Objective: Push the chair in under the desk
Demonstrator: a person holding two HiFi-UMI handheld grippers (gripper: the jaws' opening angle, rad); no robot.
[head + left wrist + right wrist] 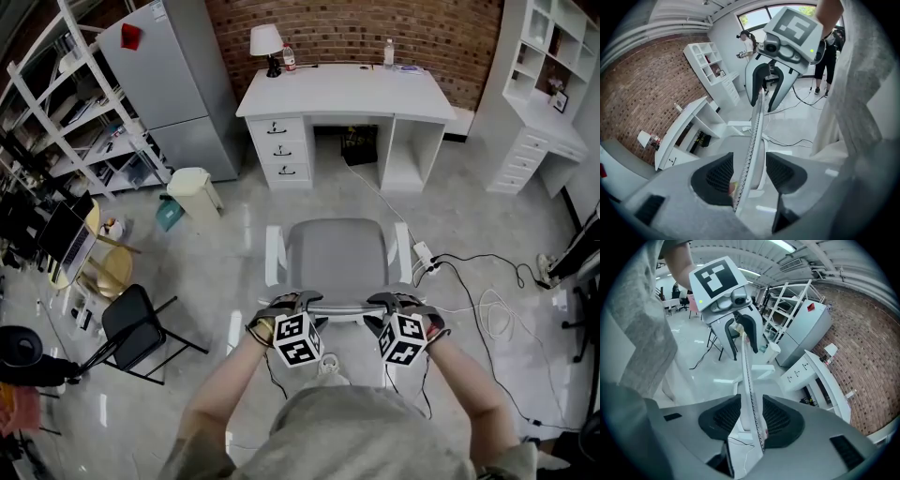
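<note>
The chair (pixel 342 258) sits out in the middle of the floor (pixel 234 272), well apart from the tabletop (pixel 347 94) on the far side. The left gripper (pixel 307 302) and right gripper (pixel 386 302) both have their jaws apart, just straddling the top edge of the backrest (pixel 345 307) rather than clamping it. Imo they could slip off that thin edge mid-push, an uneven shove could send it into the drawers (pixel 279 150) instead of the gap, and the power strip (pixel 424 255) just beside its right side might snag a leg.
</note>
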